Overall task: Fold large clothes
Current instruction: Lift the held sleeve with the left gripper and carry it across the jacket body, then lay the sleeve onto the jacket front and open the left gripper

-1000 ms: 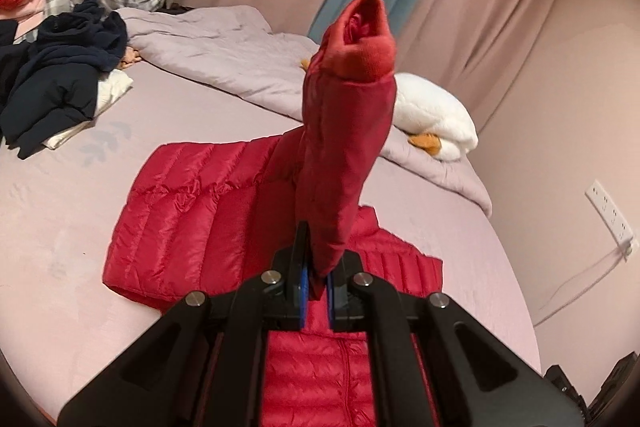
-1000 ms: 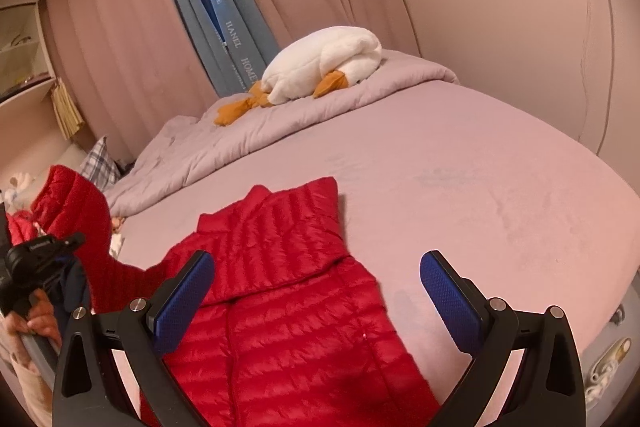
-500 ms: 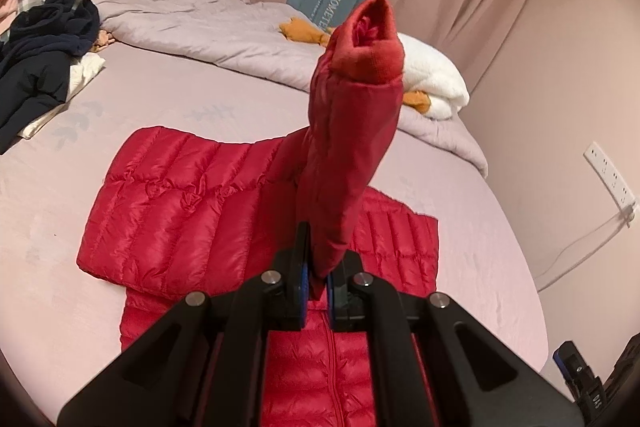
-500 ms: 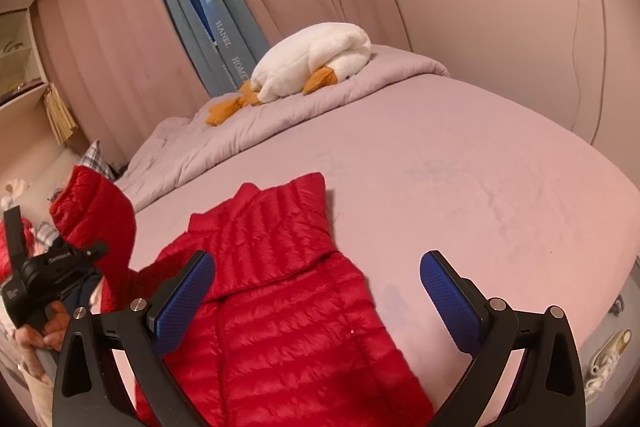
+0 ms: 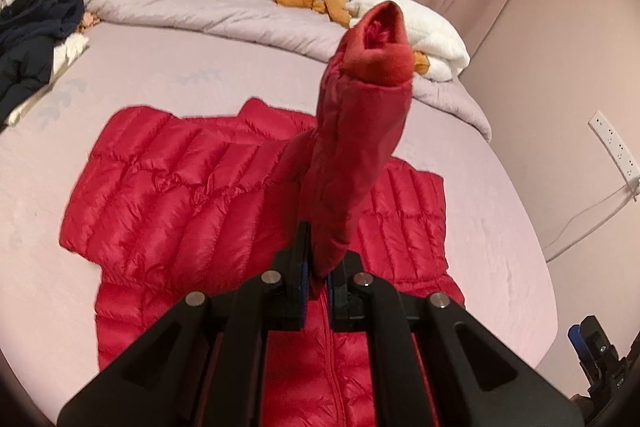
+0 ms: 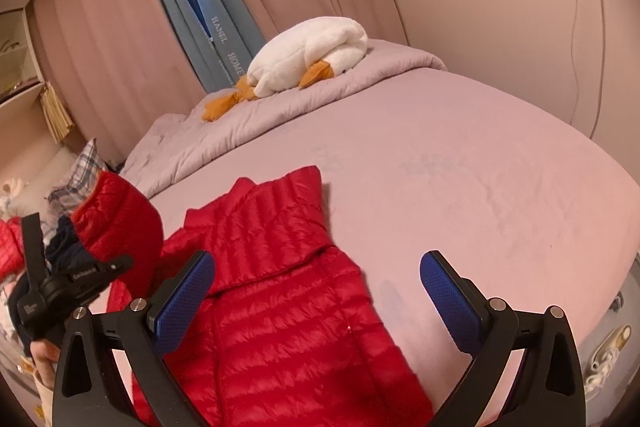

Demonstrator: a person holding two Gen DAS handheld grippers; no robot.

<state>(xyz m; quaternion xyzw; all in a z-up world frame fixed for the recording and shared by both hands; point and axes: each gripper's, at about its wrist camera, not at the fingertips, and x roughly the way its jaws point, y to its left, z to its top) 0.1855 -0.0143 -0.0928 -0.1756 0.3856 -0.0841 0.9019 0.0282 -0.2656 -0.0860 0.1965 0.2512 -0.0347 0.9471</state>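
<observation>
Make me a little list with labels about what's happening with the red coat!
garment: red down jacket, lying on the bed
sleeve: lifted off the bed, cuff up
left gripper: shut on the sleeve
right gripper: open, above the jacket, holding nothing
nearby: plush goose on the duvet

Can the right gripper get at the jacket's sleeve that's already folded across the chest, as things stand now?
Probably yes. The right gripper is open and empty, hovering above the red jacket, with the folded sleeve just ahead, nothing between.
</observation>
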